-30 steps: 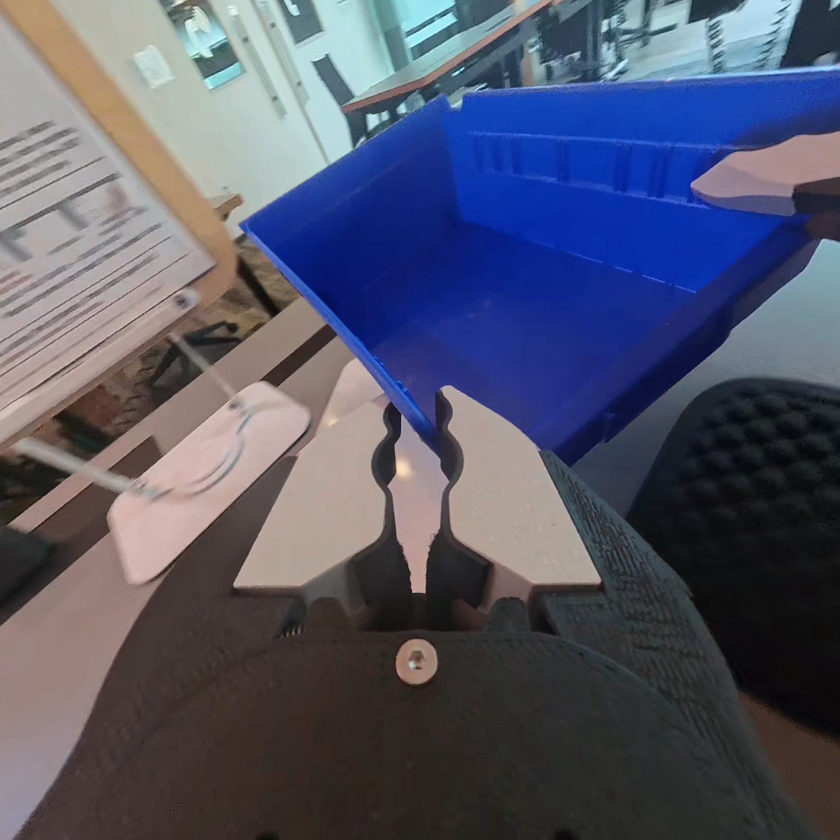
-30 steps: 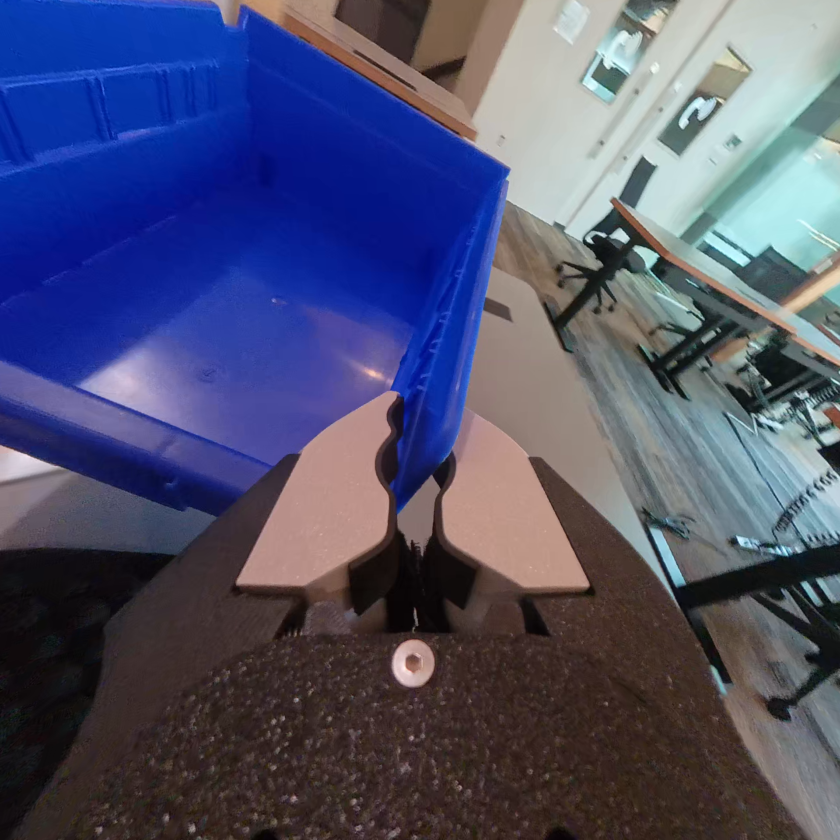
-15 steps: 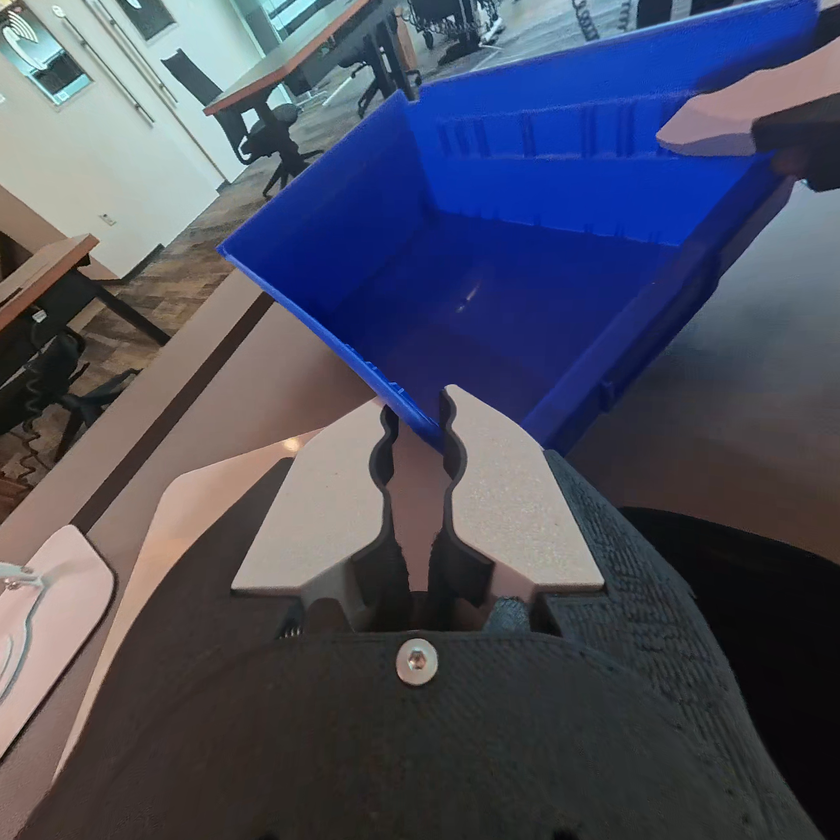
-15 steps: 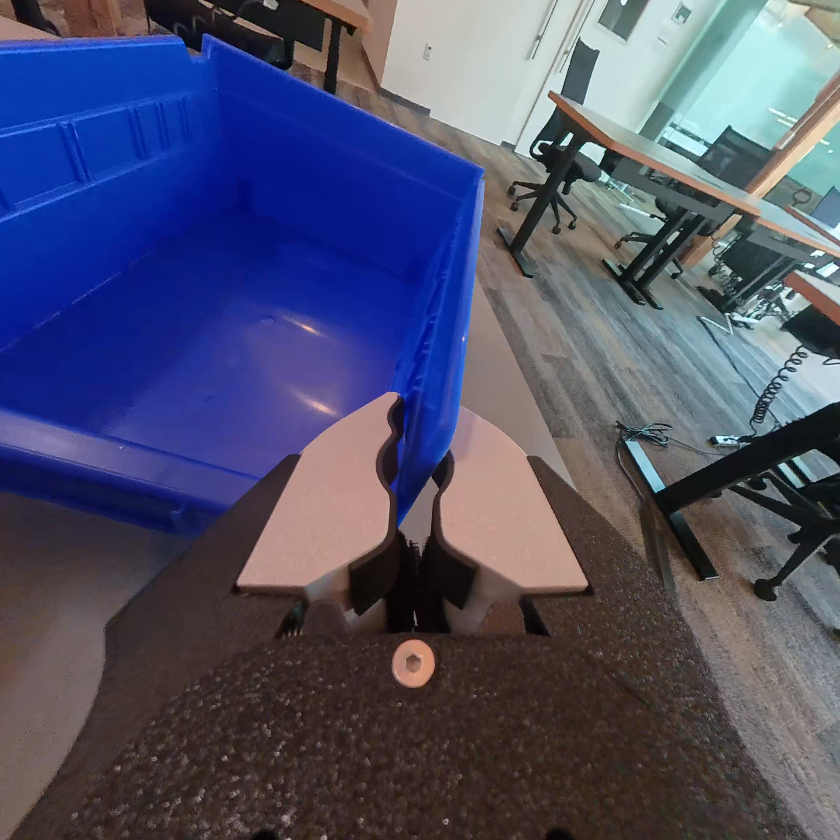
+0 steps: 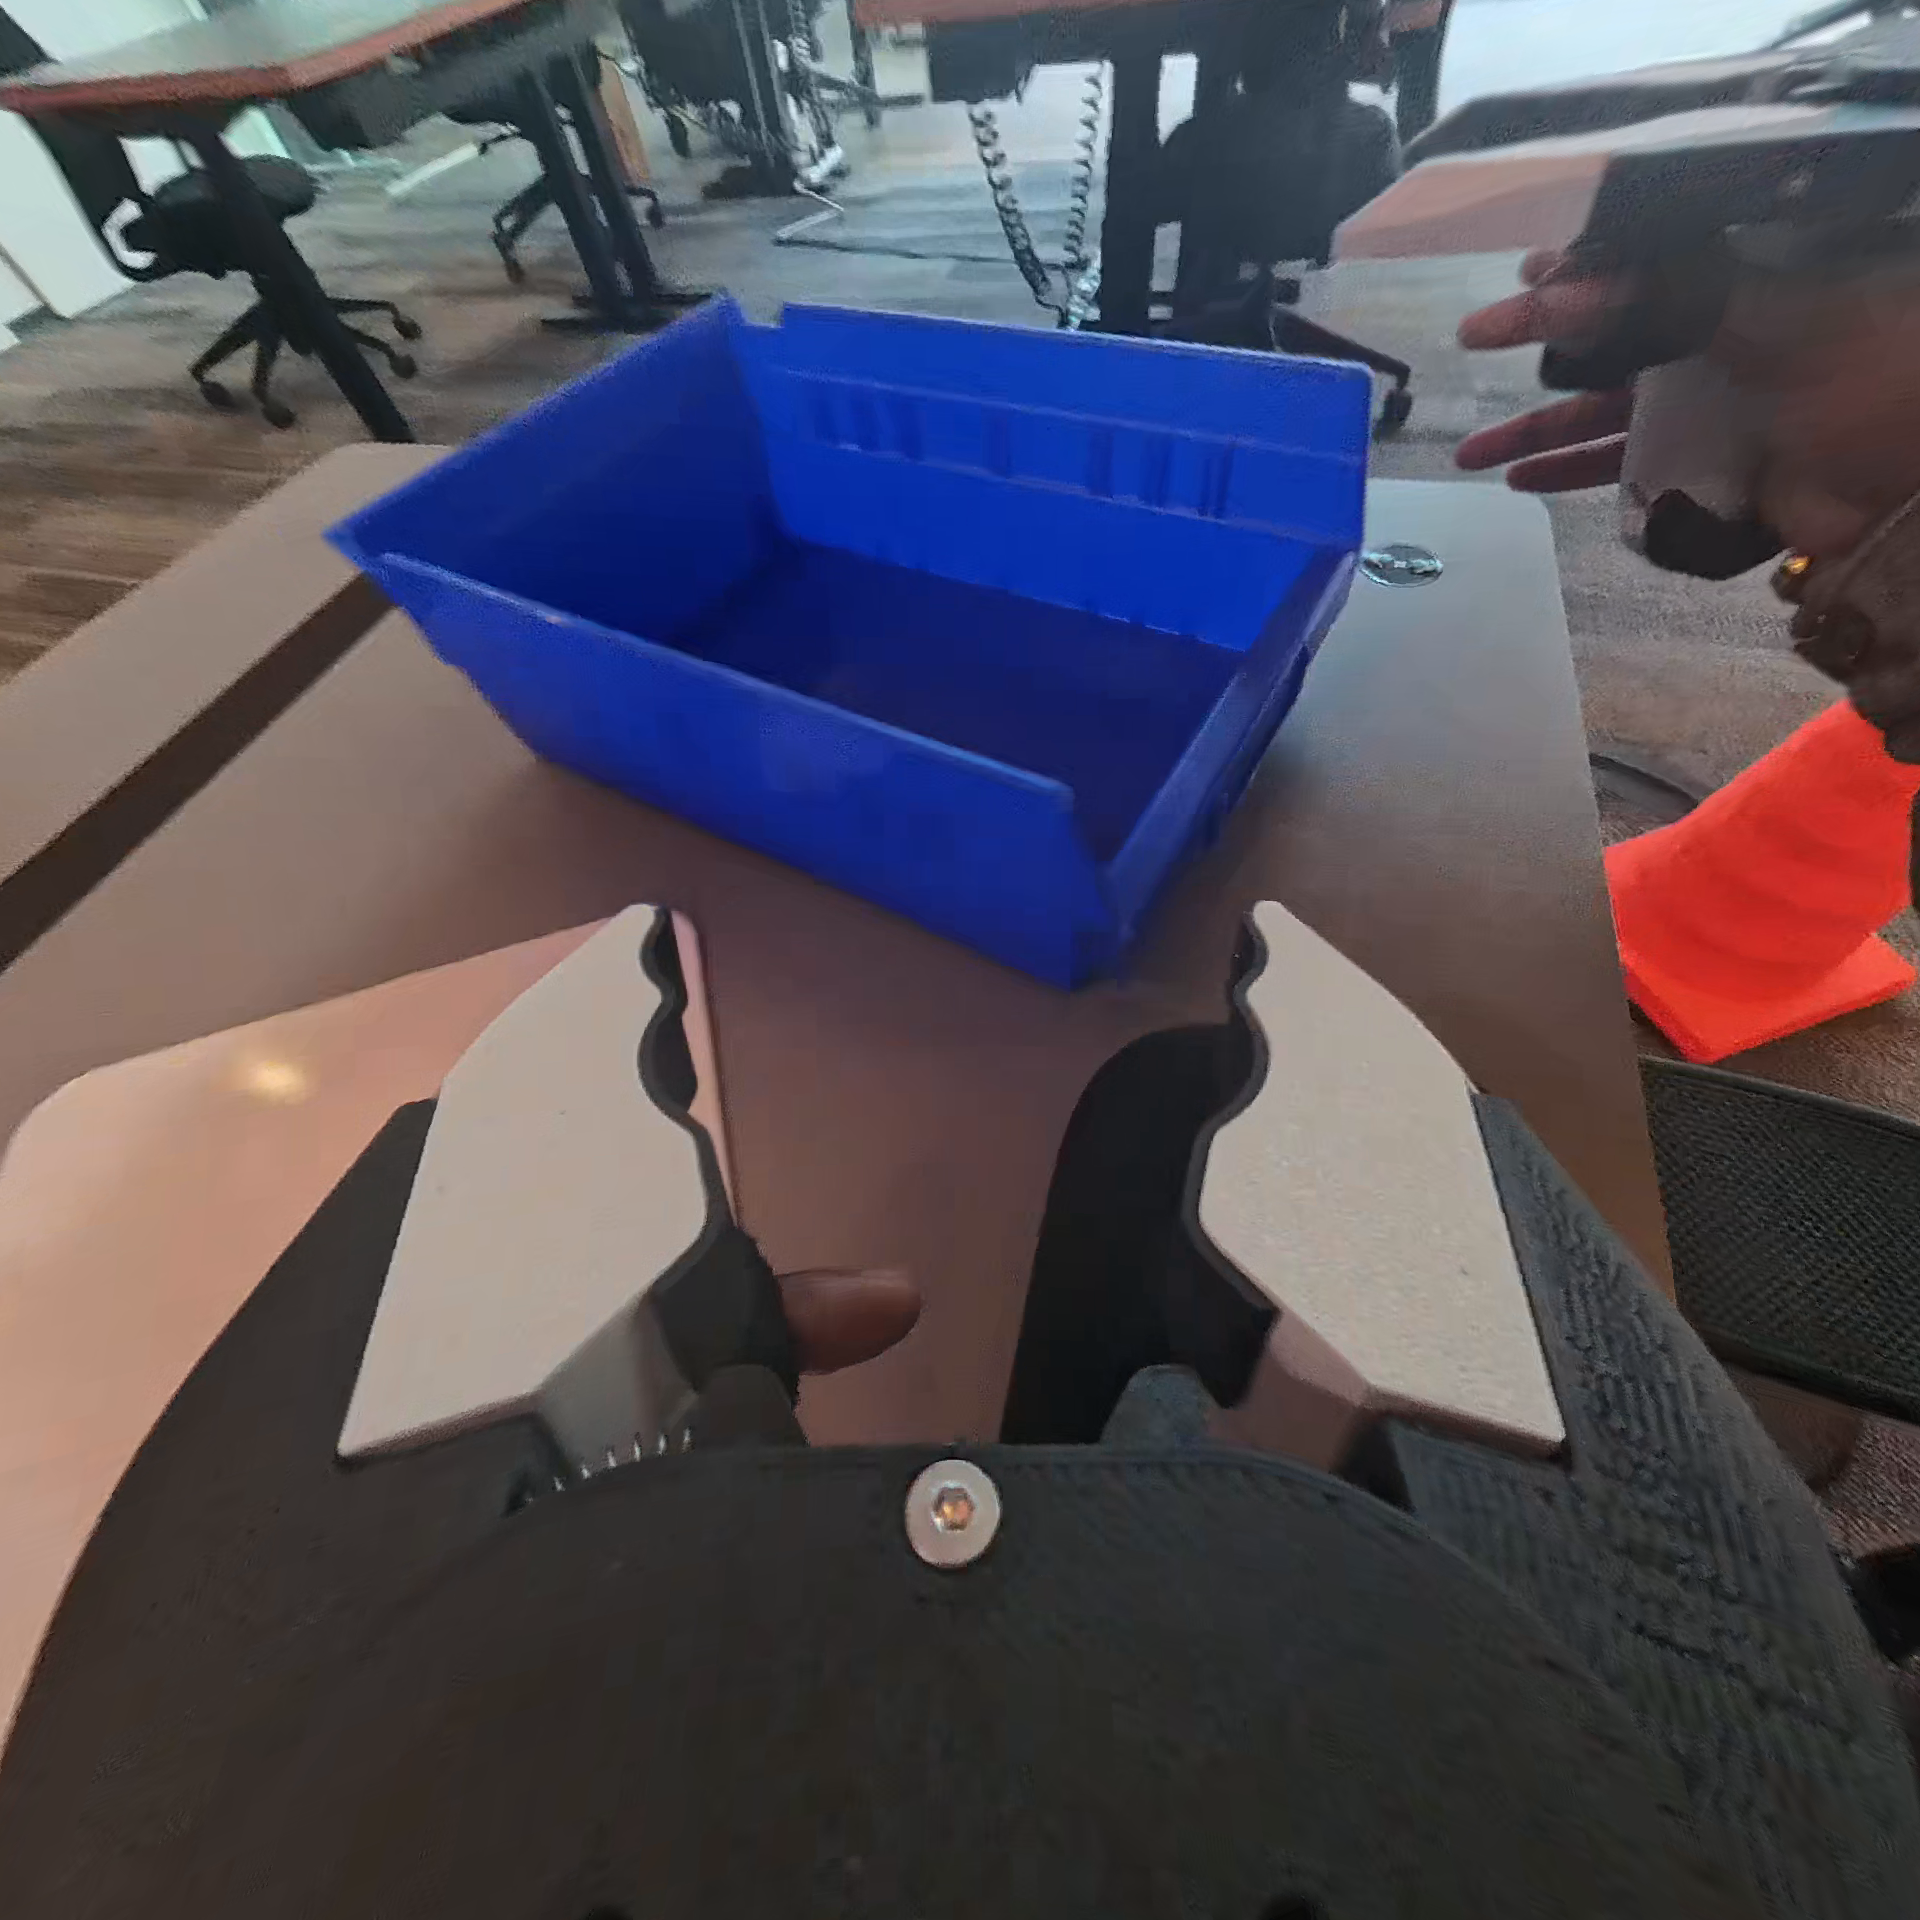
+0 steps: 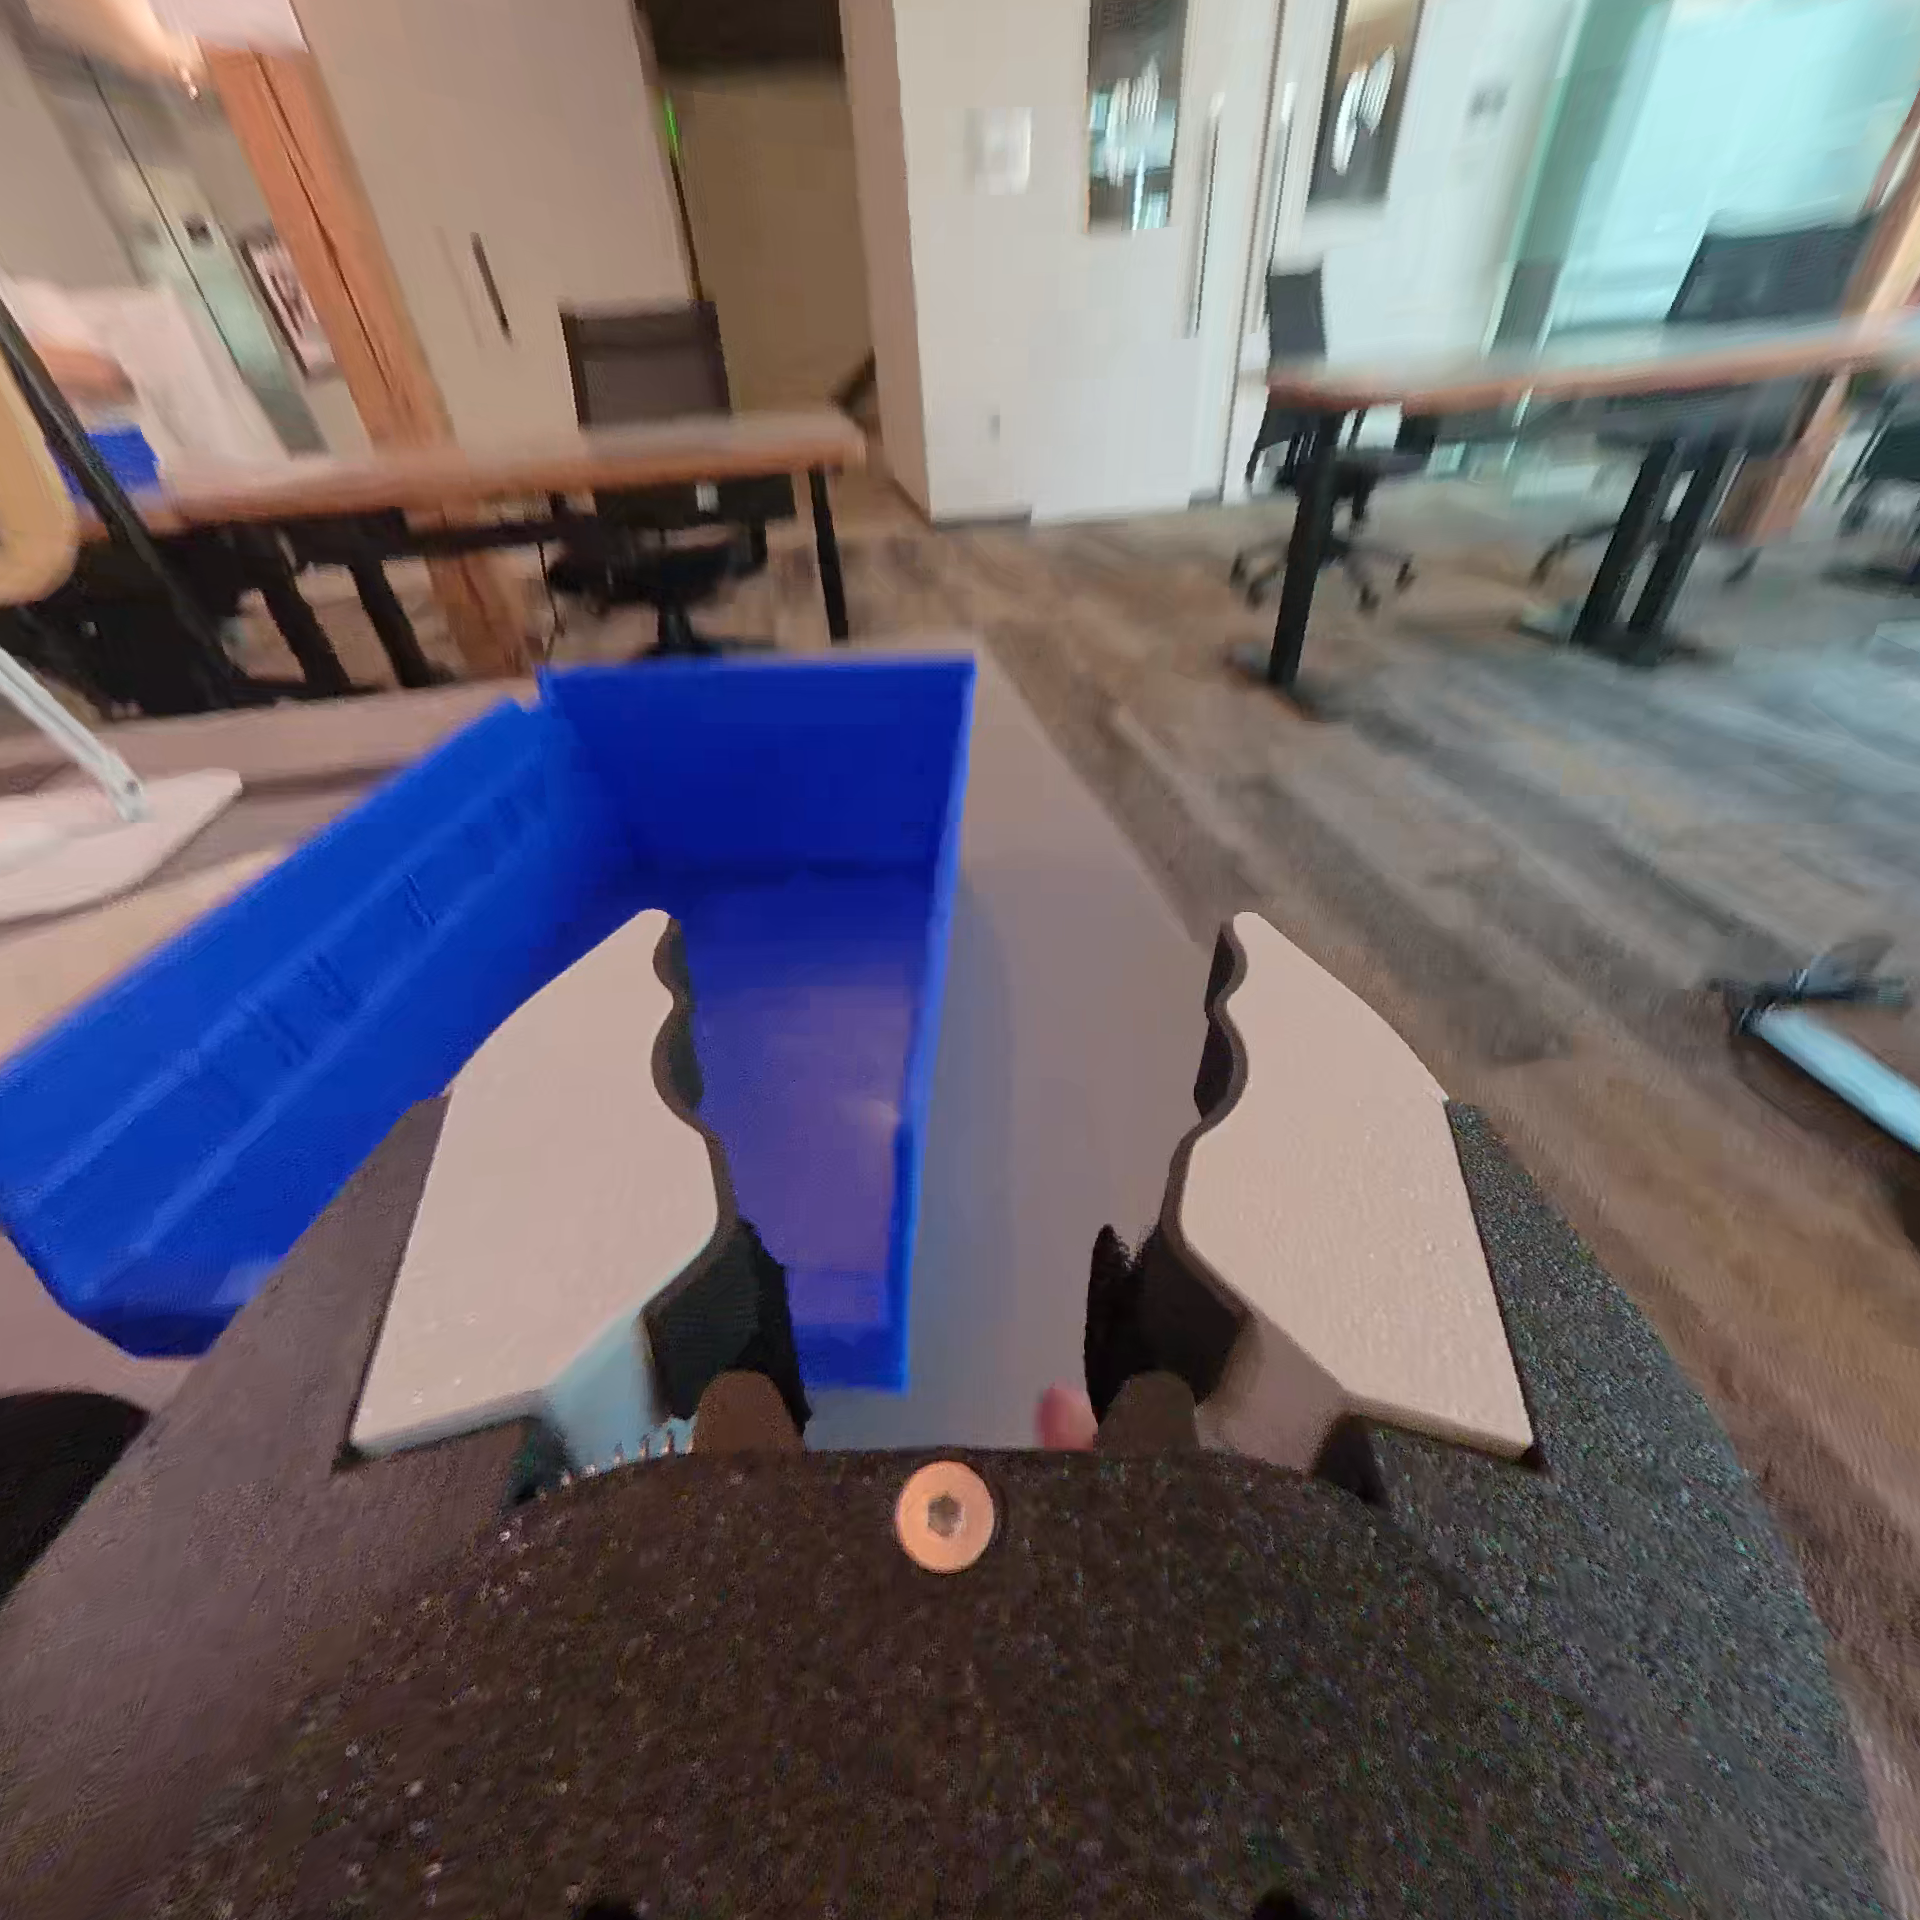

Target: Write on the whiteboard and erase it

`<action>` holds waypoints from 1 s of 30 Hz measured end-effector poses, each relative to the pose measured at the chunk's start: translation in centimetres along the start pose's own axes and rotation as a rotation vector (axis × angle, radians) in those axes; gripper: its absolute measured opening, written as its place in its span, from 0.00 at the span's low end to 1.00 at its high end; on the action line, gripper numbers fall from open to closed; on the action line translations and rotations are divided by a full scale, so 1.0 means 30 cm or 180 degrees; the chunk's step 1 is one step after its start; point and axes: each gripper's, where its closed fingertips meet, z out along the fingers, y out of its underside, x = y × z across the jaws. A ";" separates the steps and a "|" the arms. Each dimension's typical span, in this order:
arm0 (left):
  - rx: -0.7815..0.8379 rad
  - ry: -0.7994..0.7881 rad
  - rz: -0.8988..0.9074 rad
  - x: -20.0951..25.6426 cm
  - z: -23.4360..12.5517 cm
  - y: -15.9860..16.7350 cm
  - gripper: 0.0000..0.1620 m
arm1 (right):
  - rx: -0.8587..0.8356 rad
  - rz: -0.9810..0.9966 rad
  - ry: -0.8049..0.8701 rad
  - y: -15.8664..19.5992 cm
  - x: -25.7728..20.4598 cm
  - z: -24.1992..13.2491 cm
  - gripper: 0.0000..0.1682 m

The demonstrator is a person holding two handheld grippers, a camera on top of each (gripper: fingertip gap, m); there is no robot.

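Observation:
An empty blue plastic bin [image 5: 1039, 488] stands on the brown table [image 5: 364, 831]. My left gripper [image 5: 956, 925] is open and empty, just short of the bin's near corner. A pale glossy board with rounded corners [image 5: 156, 1195] lies on the table under its left side; it may be the whiteboard. My right gripper [image 6: 945, 925] is open and empty, with the bin's [image 6: 758, 758] right wall between its jaws but not touched. It also shows blurred in the left wrist view [image 5: 1486, 395], beside the bin's far right corner. No marker or eraser shows.
An orange cone [image 5: 1756, 914] stands at the table's right edge, with a black mesh chair [image 5: 1787, 1216] below it. A white stand base [image 6: 94, 831] sits on the table left of the bin. Office desks and chairs stand on the floor beyond.
Both grippers were shut on the bin's side walls and held it tilted. Now both have opened and drawn back, and the bin rests level on the table.

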 end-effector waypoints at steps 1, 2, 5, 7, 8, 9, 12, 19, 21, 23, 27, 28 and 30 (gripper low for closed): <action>0.0034 -0.0062 -0.0020 -0.026 -0.052 0.004 0.61 | 0.0191 -0.0118 -0.0035 -0.052 -0.036 -0.012 0.57; 0.0063 -0.0126 -0.0026 -0.053 -0.108 0.013 0.61 | 0.0345 -0.0260 -0.0117 -0.096 -0.089 -0.019 0.57; 0.0089 -0.0445 -0.0046 -0.149 -0.304 0.074 0.61 | 0.0357 -0.0632 -0.0656 -0.144 -0.313 -0.004 0.43; 0.0121 -0.0751 -0.0118 -0.230 -0.458 0.124 0.61 | 0.0188 -0.0761 -0.1173 -0.135 -0.490 0.026 0.42; 0.0156 -0.0926 -0.0178 -0.274 -0.544 0.148 0.61 | 0.0114 -0.0810 -0.1467 -0.126 -0.584 0.041 0.42; 0.0219 -0.1100 -0.0271 -0.315 -0.635 0.173 0.61 | 0.0046 -0.0850 -0.1760 -0.117 -0.680 0.054 0.42; 0.0553 -0.1636 -0.0657 -0.428 -0.923 0.276 0.57 | -0.0123 -0.0905 -0.2525 -0.095 -0.958 0.091 0.43; 0.0041 -0.3263 -0.1328 -0.655 -1.623 0.603 0.37 | -0.0194 -0.1130 -0.3798 -0.029 -1.467 0.046 0.43; -0.0472 -0.3217 -0.1603 -0.711 -1.721 0.719 0.19 | -0.0182 -0.1185 -0.3961 -0.002 -1.532 0.029 0.42; -0.0893 -0.2945 -0.1942 -0.757 -1.739 0.825 0.13 | -0.0220 -0.1249 -0.4005 0.032 -1.562 0.034 0.41; -0.1740 -0.2850 -0.2110 -0.755 -1.768 0.971 0.13 | -0.0355 -0.1462 -0.3813 0.091 -1.549 0.082 0.40; -0.1861 -0.2812 -0.2130 -0.739 -1.767 0.991 0.13 | -0.0370 -0.1466 -0.3794 0.095 -1.542 0.088 0.40; -0.1975 -0.2686 -0.2172 -0.711 -1.742 1.021 0.13 | -0.0385 -0.1423 -0.3762 0.098 -1.528 0.100 0.39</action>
